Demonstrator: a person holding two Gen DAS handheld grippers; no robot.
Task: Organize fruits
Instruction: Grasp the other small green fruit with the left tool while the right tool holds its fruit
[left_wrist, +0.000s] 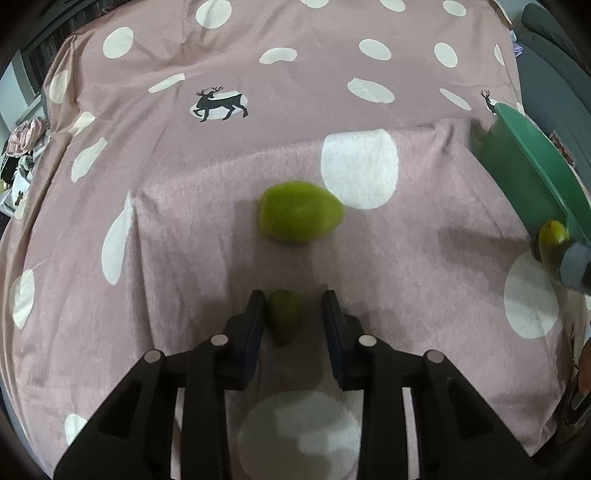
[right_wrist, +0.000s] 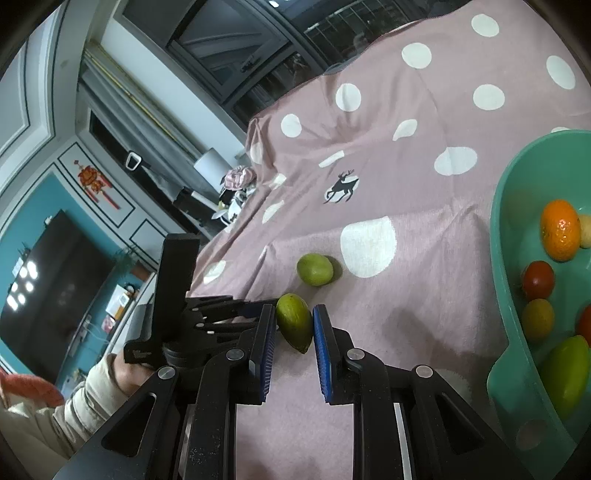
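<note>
A small green fruit (left_wrist: 282, 317) lies on the pink spotted cloth between the fingers of my left gripper (left_wrist: 295, 306). It touches the left pad and a gap shows at the right pad, so the jaws stand open. A larger green fruit (left_wrist: 299, 216) lies just beyond it. My right gripper (right_wrist: 294, 328) is shut on a pointed green fruit (right_wrist: 295, 321), low over the cloth. That fruit (left_wrist: 552, 236) also shows at the right edge of the left wrist view. A round lime (right_wrist: 315, 269) lies behind it.
A teal bowl (right_wrist: 502, 258) at the right holds an orange (right_wrist: 559, 229), a red tomato (right_wrist: 537, 278) and several other fruits; its rim (left_wrist: 532, 162) shows in the left wrist view. A person's hand and sleeve (right_wrist: 110, 376) are at the left. The cloth's far edge drops off.
</note>
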